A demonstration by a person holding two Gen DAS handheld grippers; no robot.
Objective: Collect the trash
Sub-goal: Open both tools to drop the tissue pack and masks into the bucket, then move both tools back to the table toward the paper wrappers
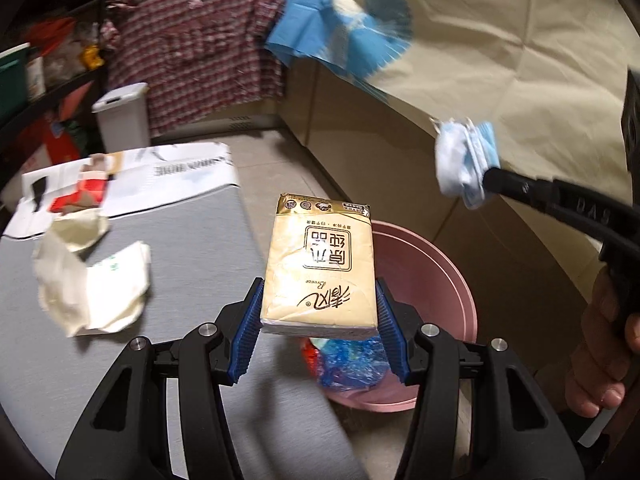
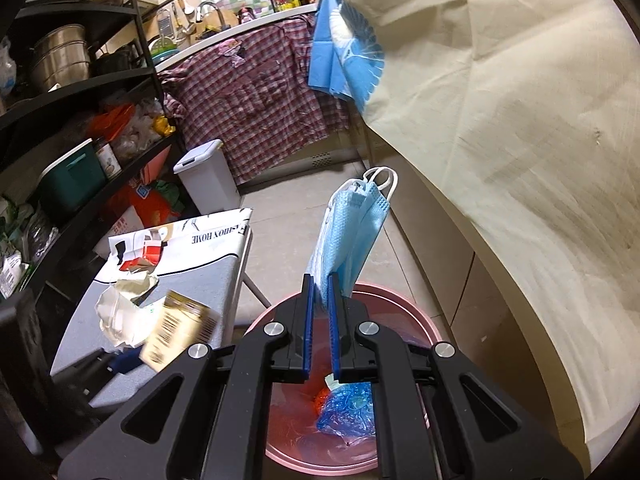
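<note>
We see a checked red shirt (image 2: 260, 96) hanging over the edge of a white counter (image 2: 224, 38), and a blue cloth (image 2: 344, 52) hangs next to it by a big cream sheet (image 2: 520, 160). A white box with a lid (image 2: 208, 180) stands on the tiled floor (image 2: 304, 216) below the shirt. On the left we see black shelves (image 2: 80, 92) with 1 big metal pot (image 2: 60, 56) up high, a green box (image 2: 72, 180) lower down, and a sink tap (image 2: 208, 8) on the counter behind.
</note>
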